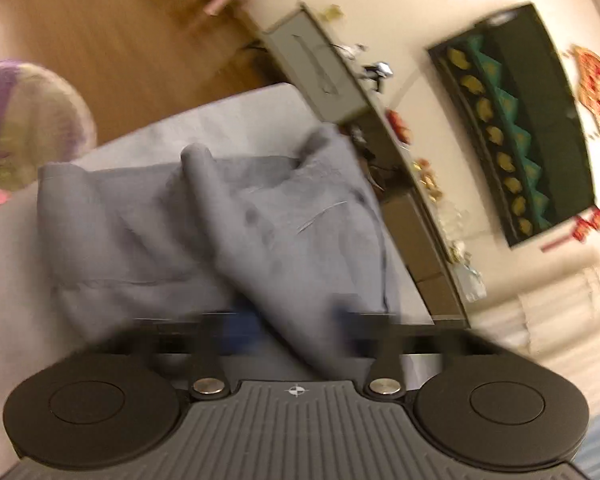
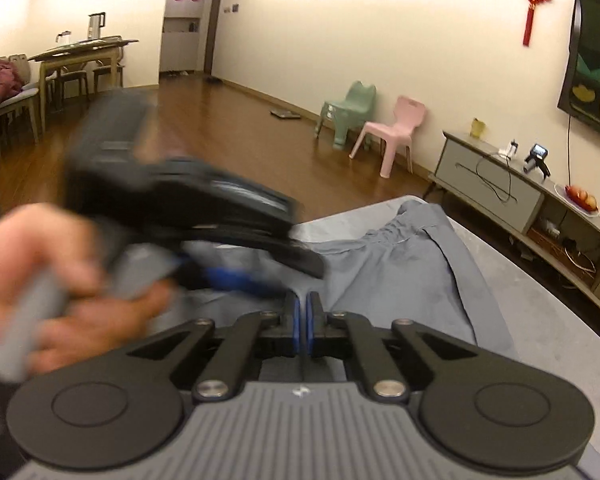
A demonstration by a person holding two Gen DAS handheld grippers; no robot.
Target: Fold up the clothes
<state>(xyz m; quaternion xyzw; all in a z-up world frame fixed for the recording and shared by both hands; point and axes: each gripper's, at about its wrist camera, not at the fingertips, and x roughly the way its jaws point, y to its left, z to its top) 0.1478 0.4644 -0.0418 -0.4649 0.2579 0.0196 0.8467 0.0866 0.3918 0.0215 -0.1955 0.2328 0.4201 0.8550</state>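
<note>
Grey table [image 2: 540, 320], both tongs [image 2: 302, 320] pinched on grey trousers [image 2: 400, 272].

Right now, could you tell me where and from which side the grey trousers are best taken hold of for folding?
Probably the gathered waistband at the far end of the grey trousers. It bunches into a raised, thick ridge that a gripper can pinch. Come from the bare table on the right, low and level, since that edge lies open.
</note>
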